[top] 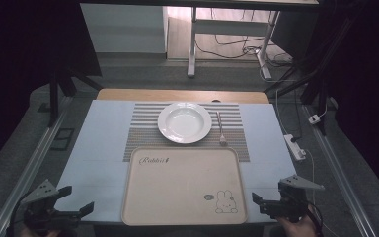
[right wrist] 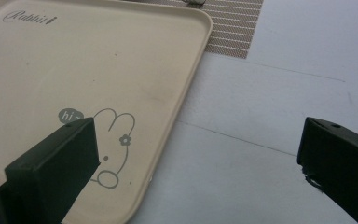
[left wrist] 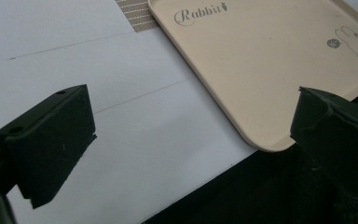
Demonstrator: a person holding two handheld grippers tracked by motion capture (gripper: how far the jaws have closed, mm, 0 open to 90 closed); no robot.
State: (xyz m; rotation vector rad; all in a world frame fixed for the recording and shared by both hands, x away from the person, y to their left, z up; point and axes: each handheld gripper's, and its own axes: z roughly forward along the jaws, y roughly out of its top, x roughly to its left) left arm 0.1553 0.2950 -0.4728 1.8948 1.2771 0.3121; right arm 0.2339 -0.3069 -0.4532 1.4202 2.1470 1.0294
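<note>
Flanking the beige tray (top: 185, 185) at the near edge of the counter (top: 98, 148), both grippers hover with nothing between their fingers. Left gripper (top: 76, 200) sits off the tray's near left corner, fingers spread wide; right gripper (top: 265, 201) sits off its near right corner, fingers likewise spread. The left gripper view adds the tray's rounded near corner reaching the counter edge. The right gripper view has one finger (right wrist: 56, 168) over the rabbit print at the tray's corner. Beyond the tray, the high view records a striped placemat (top: 143, 133) carrying a white plate (top: 184, 122), with a fork (top: 220, 129) just right of the plate.
</note>
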